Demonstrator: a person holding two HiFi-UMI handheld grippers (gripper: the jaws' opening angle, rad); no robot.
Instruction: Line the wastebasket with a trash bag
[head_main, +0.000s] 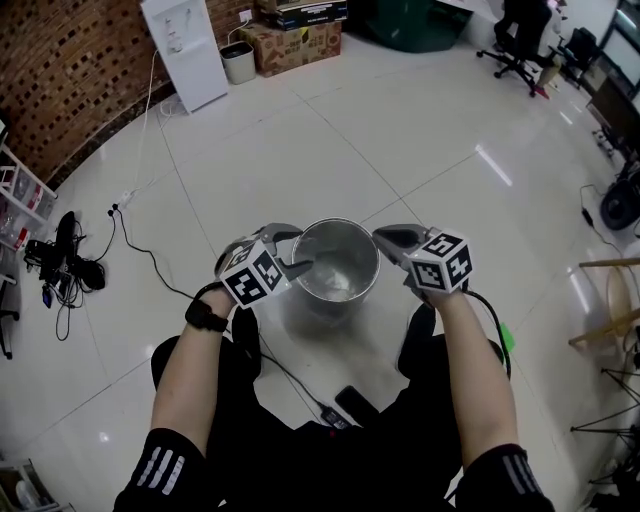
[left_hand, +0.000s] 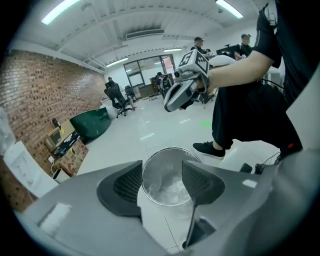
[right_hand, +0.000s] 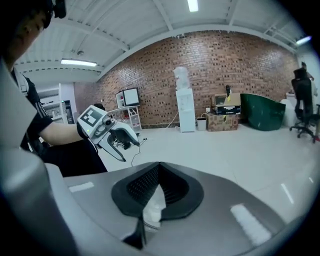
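Observation:
A shiny metal wastebasket (head_main: 335, 270) stands on the white tiled floor just in front of the person's feet. Crumpled clear trash bag film (left_hand: 167, 189) lies inside it. My left gripper (head_main: 298, 253) hangs over the basket's left rim. Its jaws stand open in the left gripper view (left_hand: 162, 172), with nothing between them and the basket's mouth showing through the gap. My right gripper (head_main: 385, 245) is over the right rim, and its jaws are shut (right_hand: 159, 167). A pale sliver shows below the pads; whether it is film or floor I cannot tell.
A black cable (head_main: 150, 255) runs over the floor on the left to a small black device (head_main: 355, 405) by the person's legs. A white water dispenser (head_main: 185, 50), a small bin (head_main: 238, 62) and cardboard boxes (head_main: 295, 45) line the brick wall. A wooden stool (head_main: 615, 300) stands at right.

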